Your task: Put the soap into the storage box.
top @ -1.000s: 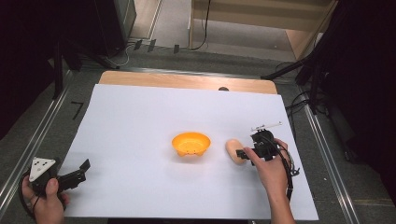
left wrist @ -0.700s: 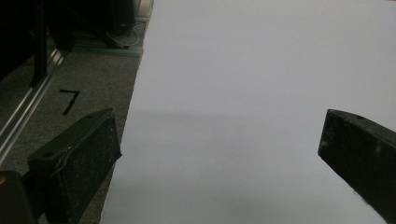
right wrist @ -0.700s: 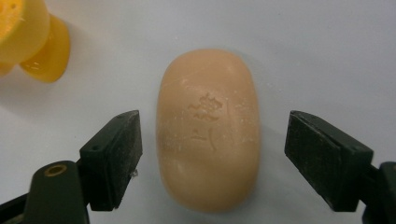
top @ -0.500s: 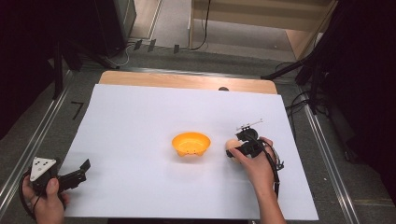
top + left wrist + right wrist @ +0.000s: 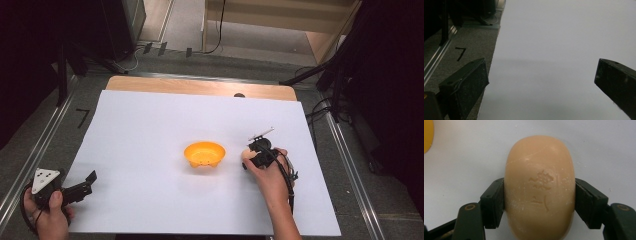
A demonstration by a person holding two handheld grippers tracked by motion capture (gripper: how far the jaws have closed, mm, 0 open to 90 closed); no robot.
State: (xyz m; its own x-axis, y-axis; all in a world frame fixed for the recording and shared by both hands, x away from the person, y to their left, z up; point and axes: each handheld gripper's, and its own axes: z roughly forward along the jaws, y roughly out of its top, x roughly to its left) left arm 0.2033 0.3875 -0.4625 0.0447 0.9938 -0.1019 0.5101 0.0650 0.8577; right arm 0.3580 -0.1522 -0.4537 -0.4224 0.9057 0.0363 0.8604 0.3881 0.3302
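A peach-coloured oval soap bar [image 5: 540, 187] with a stamped mark lies on the white sheet [image 5: 150, 125], just right of an orange bowl [image 5: 204, 154]. My right gripper [image 5: 540, 185] has a pad against each long side of the soap, and its jaws are closing on it. From above, the right gripper [image 5: 252, 157] covers most of the soap [image 5: 245, 153]. The bowl's edge [image 5: 427, 135] shows at the top left of the right gripper view. My left gripper [image 5: 88, 183] rests at the sheet's near left corner, open with nothing between its jaws [image 5: 541, 75].
The sheet covers a wooden table [image 5: 200, 86] whose far edge is bare. Grey floor with a black mark [image 5: 461, 53] and a metal rail [image 5: 40, 145] run along the left; another rail [image 5: 350, 170] and cables lie on the right.
My right hand slid left until its jaws straddled the soap, then narrowed onto its sides. The left hand and the bowl stayed where they were.
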